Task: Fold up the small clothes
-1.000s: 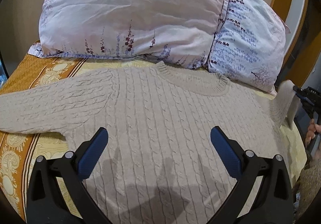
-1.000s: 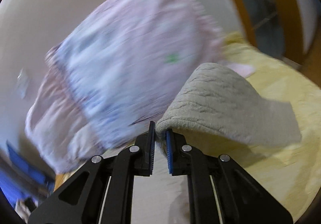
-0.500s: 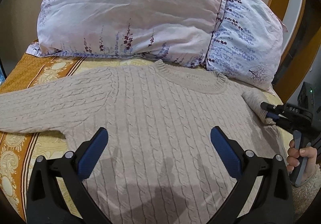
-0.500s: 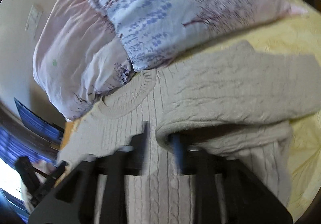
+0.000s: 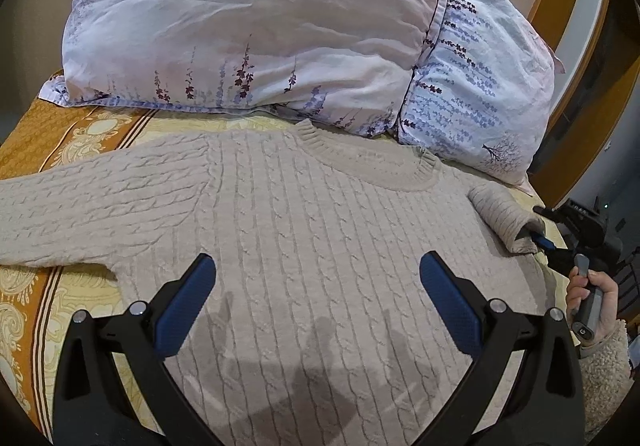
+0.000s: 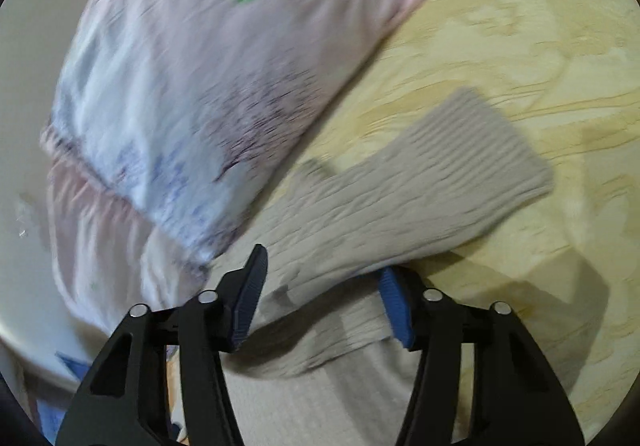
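Beige cable-knit sweater (image 5: 304,246) lying flat beyond the wide-open left gripper (image 5: 316,298), its right sleeve (image 6: 400,206) draped between the spread fingers of the right gripper (image 6: 324,302).

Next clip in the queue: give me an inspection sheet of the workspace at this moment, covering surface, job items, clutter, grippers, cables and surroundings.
Surface: bed with a yellow and orange patterned bedspread.
Job's things: beige cable-knit sweater spread flat, neckline toward the pillows; one sleeve stretched out sideways, the other sleeve partly folded, its cuff lying on the bedspread.
Clutter: two floral pillows stacked at the head of the bed.
Grippers: left gripper open, above the sweater body; right gripper open, with the folded sleeve between its fingers, contact unclear.
Cables: nothing seen.
Surroundings: wooden headboard behind the pillows; pale wall.
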